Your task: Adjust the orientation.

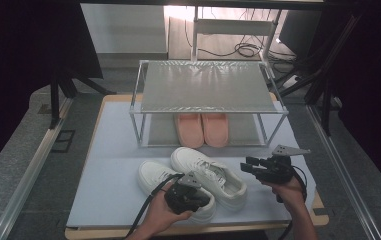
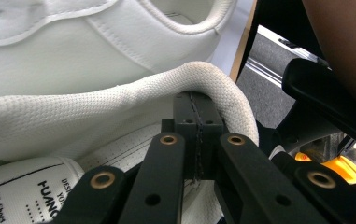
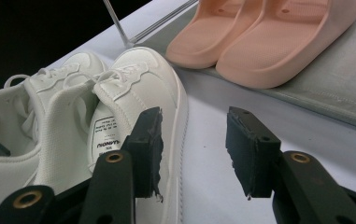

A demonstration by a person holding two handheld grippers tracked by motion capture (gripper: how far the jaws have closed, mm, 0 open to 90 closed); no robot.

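Right now my left gripper clamps the woven heel collar of the left white sneaker, low in the frame's centre. Its twin, the right white sneaker, is smooth, stitched and laced. My right gripper stands wide, holding nothing.

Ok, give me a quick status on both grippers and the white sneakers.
Left gripper shut on nearer white leather sneaker's padded heel collar. Right gripper open, empty, beside second white sneaker. Pink slippers on metal rack's lower shelf; nothing blocking.
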